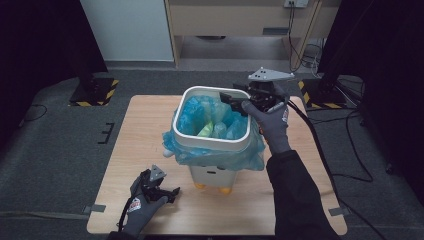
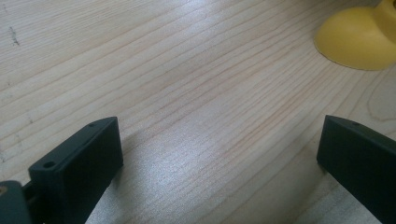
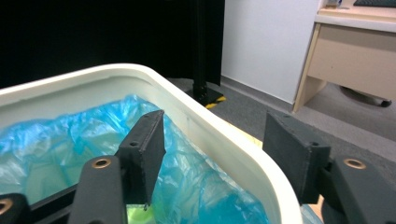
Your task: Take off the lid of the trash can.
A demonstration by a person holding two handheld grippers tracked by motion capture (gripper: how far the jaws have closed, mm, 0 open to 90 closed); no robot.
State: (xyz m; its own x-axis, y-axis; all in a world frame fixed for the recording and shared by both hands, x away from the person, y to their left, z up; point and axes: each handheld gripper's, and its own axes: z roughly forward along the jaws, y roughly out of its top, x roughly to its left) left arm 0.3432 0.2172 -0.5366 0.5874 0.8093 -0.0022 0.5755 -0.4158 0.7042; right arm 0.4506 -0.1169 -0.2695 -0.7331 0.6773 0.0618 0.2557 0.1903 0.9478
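A white bin (image 1: pixel 212 173) with yellow feet stands mid-table. A blue plastic bag (image 1: pixel 200 114) lines it, held under a white rim ring (image 1: pixel 210 141), and its edge hangs outside. Something yellow-green (image 1: pixel 206 130) lies in the bag. My right gripper (image 1: pixel 234 100) is at the bin's far right corner. In the right gripper view it (image 3: pixel 219 154) is open and straddles the rim (image 3: pixel 224 140), one jaw over the blue bag (image 3: pixel 56 144) and one outside. My left gripper (image 1: pixel 171 192) rests low near the table's front left, open over bare wood (image 2: pixel 219 158), with a yellow foot (image 2: pixel 355 42) ahead.
The wooden table (image 1: pixel 135 150) has bare surface left of and in front of the bin. Black stands on hazard-striped bases (image 1: pixel 94 92) flank the far corners. Cables (image 1: pixel 345 150) trail over the grey floor at right. A wooden desk (image 1: pixel 240 20) stands behind.
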